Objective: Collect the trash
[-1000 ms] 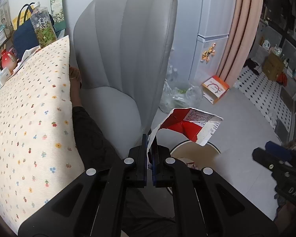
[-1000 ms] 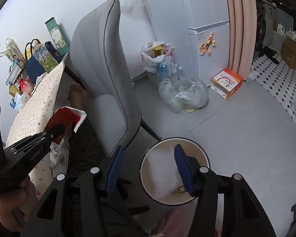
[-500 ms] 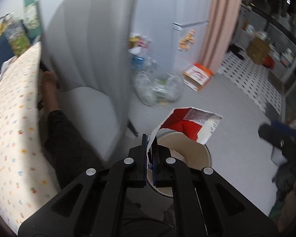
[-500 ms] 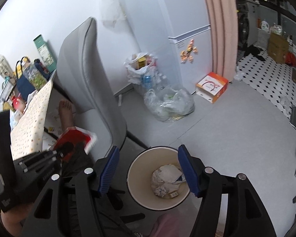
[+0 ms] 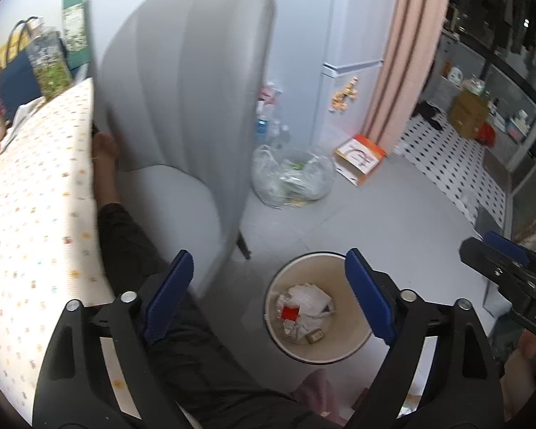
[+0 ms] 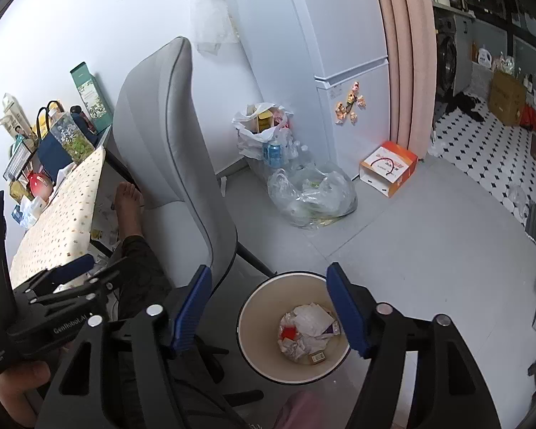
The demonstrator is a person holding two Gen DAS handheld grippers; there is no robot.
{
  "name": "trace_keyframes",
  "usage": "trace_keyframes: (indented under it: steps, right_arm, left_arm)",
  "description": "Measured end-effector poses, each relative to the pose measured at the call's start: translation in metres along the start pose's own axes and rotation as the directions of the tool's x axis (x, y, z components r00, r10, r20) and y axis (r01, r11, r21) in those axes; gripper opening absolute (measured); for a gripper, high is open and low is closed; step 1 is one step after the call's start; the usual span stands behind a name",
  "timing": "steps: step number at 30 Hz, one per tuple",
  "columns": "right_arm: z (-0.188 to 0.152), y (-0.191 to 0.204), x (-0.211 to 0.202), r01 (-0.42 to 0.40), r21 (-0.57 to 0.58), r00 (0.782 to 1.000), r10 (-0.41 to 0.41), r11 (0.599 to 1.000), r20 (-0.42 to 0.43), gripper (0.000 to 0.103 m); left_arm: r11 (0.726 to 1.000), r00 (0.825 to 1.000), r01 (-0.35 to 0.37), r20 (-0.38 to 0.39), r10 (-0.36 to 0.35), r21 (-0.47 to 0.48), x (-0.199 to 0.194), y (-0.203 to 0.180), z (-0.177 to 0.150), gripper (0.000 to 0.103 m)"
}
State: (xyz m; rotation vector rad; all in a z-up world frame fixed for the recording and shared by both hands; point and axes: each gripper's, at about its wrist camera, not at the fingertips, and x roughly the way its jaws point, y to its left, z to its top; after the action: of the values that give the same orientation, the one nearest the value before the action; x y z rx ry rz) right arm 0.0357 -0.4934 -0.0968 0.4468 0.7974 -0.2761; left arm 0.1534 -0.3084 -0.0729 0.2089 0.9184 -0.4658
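Note:
A round cream trash bin (image 5: 353, 339) stands on the grey floor below both grippers; it also shows in the right wrist view (image 6: 253, 325). It holds crumpled white paper and a red-and-white wrapper (image 5: 291, 312), which also shows in the right wrist view (image 6: 289, 332). My left gripper (image 5: 268, 293) is open and empty above the bin's left side. My right gripper (image 6: 268, 307) is open and empty above the bin. The left gripper also shows at the left of the right wrist view (image 6: 71, 275).
A grey swivel chair (image 6: 168, 150) stands left of the bin, with my leg and bare foot (image 6: 128, 196) beside it. A table with a dotted cloth (image 5: 28, 207) is at the left. Plastic trash bags (image 6: 311, 193), an orange box (image 6: 389, 168) and a fridge (image 6: 339, 71) stand beyond.
My left gripper held a red-and-white wrapper over the bin; it has opened and the wrapper now lies in the bin. The right gripper stays open above the bin.

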Motion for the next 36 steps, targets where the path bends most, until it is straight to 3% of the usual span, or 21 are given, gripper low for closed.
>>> trace_keyframes:
  steps: [6, 17, 36]
  right_arm:
    - [0.002, 0.035, -0.012, -0.005, -0.067, 1.000, 0.007, 0.998, 0.018, 0.073]
    - [-0.006, 0.113, -0.050, -0.021, -0.192, 0.996, 0.037, 0.981, 0.079, 0.095]
    - [-0.036, 0.220, -0.111, -0.056, -0.361, 0.984, 0.112, 0.931, 0.135, 0.095]
  left_arm:
    - [0.997, 0.997, -0.035, 0.062, 0.039, -0.075, -0.027, 0.034, -0.002, 0.094]
    - [0.980, 0.985, -0.076, 0.141, 0.102, -0.183, -0.084, 0.095, -0.018, 0.097]
    - [0.931, 0.951, -0.122, 0.228, 0.209, -0.343, -0.177, 0.185, -0.072, 0.097]
